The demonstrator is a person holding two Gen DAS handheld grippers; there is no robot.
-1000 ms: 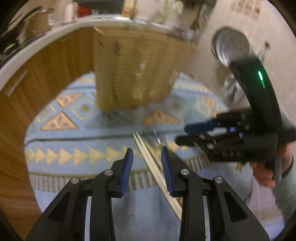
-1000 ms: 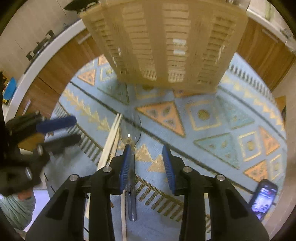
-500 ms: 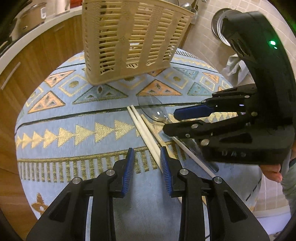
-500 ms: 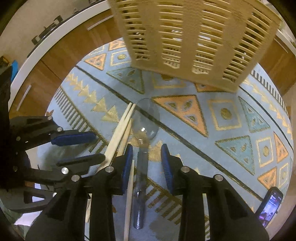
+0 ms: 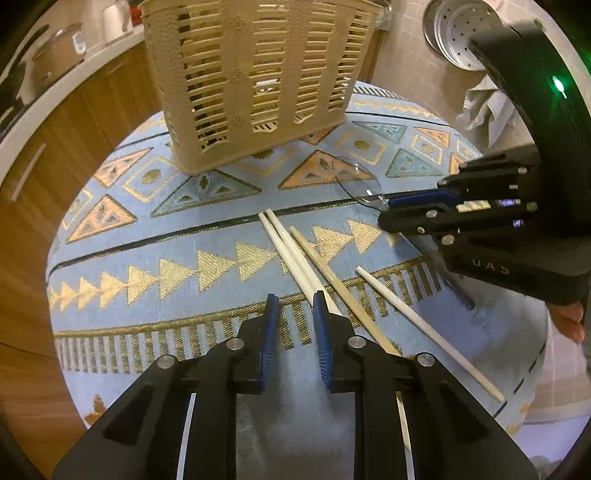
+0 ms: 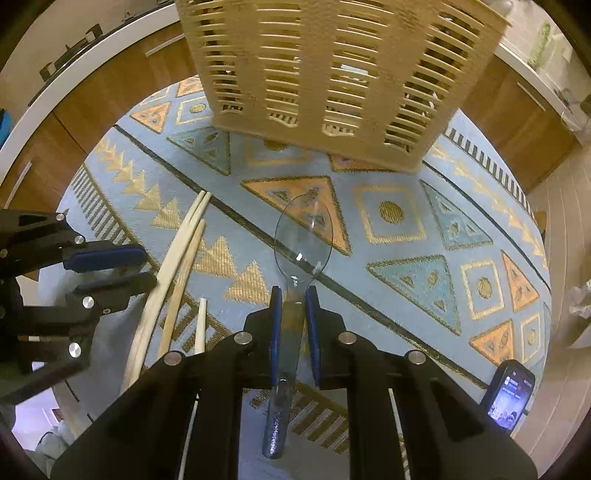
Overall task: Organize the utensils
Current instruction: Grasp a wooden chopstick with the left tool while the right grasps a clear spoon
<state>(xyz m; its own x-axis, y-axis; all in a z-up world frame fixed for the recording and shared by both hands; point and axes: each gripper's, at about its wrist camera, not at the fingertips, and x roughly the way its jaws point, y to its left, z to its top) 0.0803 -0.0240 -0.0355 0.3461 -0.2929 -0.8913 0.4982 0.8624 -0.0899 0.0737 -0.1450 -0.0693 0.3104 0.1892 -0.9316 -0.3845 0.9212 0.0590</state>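
A clear plastic spoon (image 6: 303, 232) lies on the patterned blue cloth (image 6: 406, 258); its bowl also shows in the left wrist view (image 5: 352, 179). My right gripper (image 6: 293, 295) is closed around the spoon's neck, the handle running back between the fingers. It shows from the side in the left wrist view (image 5: 406, 208). Several pale wooden chopsticks (image 5: 295, 254) lie beside the spoon, also in the right wrist view (image 6: 173, 266). My left gripper (image 5: 293, 302) is open, low over the cloth, its right finger over the chopsticks. A beige slotted basket (image 5: 251, 74) stands behind.
A phone (image 6: 508, 397) lies at the cloth's near right edge. Wooden cabinets with a white counter (image 5: 55, 110) curve around the far left. A metal strainer (image 5: 458, 33) hangs on the tiled wall. The table edge drops off on the right in the left wrist view.
My right gripper has moved forward and closed from open onto the spoon's neck. My left gripper has shifted so the chopsticks run under its right finger; the basket looms closer.
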